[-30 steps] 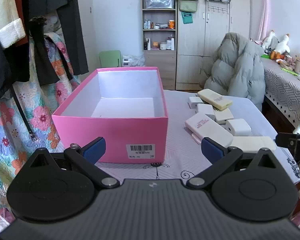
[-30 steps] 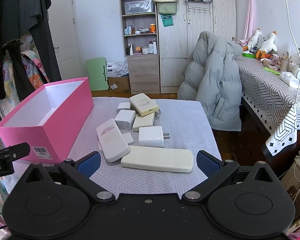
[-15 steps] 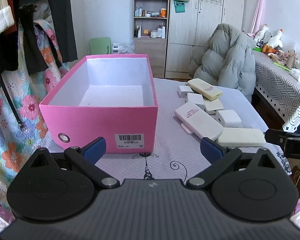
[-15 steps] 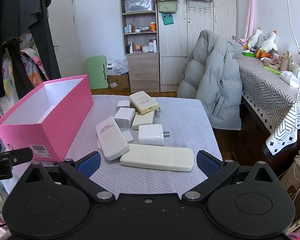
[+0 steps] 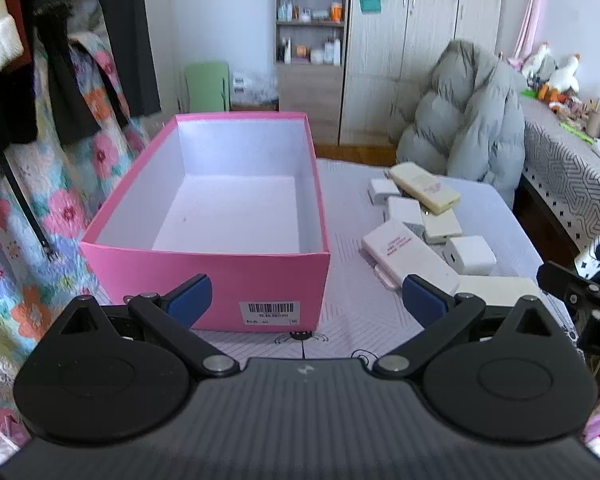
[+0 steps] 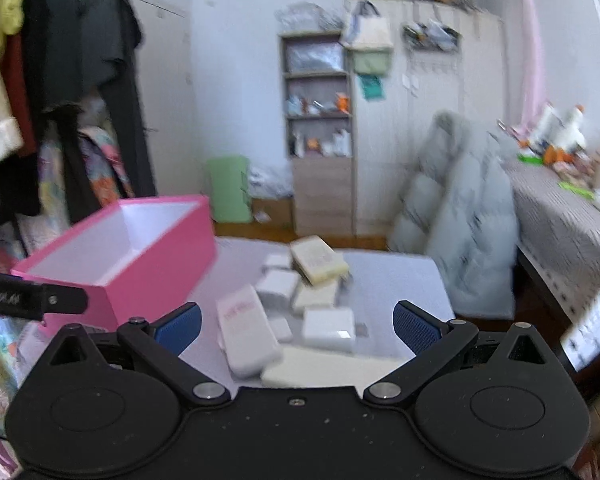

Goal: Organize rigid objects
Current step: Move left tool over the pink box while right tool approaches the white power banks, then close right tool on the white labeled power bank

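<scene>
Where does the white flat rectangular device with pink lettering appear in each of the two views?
Left wrist view: the white flat rectangular device with pink lettering lies right of centre on the table, right of the open pink cardboard box.
Right wrist view: the same device lies low, just left of centre, between the open gripper fingers.
Shared landmark: the pink box, to the left of the device in both views.

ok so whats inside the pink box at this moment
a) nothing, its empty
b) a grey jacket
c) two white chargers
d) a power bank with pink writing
a: in the left wrist view the pink box shows only its bare white floor, and the white chargers and power banks all lie on the table to its right, outside it.
</scene>
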`<state>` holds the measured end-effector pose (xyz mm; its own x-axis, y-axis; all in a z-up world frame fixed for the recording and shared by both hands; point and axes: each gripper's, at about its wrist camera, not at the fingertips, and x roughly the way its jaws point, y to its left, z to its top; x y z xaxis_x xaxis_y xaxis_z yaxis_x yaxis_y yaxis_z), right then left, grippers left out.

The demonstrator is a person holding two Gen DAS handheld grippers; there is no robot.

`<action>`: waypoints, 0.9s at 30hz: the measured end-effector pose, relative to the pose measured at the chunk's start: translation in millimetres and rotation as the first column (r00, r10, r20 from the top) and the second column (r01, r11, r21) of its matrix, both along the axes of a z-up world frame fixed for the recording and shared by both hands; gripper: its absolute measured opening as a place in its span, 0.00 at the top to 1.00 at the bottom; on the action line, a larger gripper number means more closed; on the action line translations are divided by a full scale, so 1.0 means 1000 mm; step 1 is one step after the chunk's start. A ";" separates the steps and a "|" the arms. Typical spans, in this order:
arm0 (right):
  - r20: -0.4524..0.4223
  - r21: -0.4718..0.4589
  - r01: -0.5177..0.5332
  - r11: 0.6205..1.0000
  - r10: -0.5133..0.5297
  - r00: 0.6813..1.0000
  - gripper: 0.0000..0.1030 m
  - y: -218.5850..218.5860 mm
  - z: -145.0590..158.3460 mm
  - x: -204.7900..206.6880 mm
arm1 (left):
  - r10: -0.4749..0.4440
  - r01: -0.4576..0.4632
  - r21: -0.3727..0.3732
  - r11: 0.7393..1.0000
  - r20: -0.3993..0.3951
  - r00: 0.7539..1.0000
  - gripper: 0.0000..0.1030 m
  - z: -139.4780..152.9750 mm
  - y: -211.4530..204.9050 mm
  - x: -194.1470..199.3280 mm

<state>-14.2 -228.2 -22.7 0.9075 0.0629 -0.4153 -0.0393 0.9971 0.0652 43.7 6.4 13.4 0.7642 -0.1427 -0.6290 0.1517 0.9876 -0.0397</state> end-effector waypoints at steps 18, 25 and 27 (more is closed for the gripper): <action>-0.295 0.172 -0.188 0.967 0.233 0.927 0.07 -0.009 -0.028 0.114 | -0.099 0.112 0.201 0.973 -0.076 0.992 0.05 0.039 0.071 0.106; -0.398 0.185 -0.217 0.959 0.275 0.875 0.13 0.005 -0.053 0.150 | -0.045 0.066 0.204 0.977 -0.108 0.993 0.14 0.016 0.097 0.153; -0.423 0.203 -0.224 0.953 0.292 0.858 0.15 0.007 -0.054 0.159 | -0.020 0.041 0.178 0.983 -0.115 0.993 0.14 0.006 0.109 0.166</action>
